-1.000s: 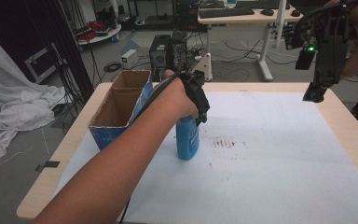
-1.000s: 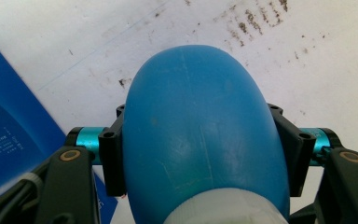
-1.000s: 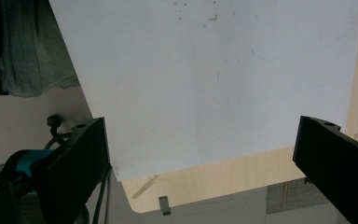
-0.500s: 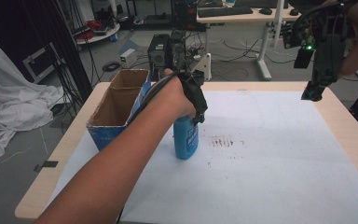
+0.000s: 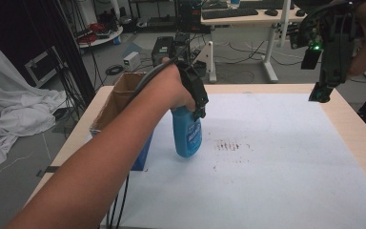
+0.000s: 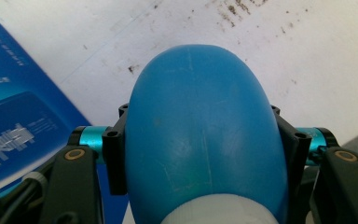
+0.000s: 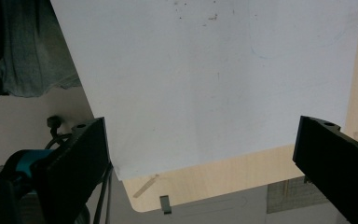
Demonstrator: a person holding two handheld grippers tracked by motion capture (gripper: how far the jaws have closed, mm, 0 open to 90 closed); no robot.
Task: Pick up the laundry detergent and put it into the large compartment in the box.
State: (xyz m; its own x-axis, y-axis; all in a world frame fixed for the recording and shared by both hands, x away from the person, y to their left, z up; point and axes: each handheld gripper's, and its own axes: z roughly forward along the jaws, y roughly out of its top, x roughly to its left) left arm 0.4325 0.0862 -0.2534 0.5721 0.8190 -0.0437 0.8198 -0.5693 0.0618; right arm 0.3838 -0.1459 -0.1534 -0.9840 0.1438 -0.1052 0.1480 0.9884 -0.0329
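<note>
Left gripper (image 5: 198, 107): squeezes the blue bottle (image 5: 187, 136) tight.
Bottle: by the table's (image 5: 352, 138) left edge, beside the box (image 5: 124, 95).
Right gripper (image 5: 321, 90): spread wide, holds nothing, over the far right corner.
Tip: keep it upright, move slowly.

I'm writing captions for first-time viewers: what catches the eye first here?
The blue bottle stands out, clamped by the left tongs near the middle of the white sheet, beside an open cardboard box at the table's left edge. Next, the right tongs, open, held high over the far right corner.
</note>
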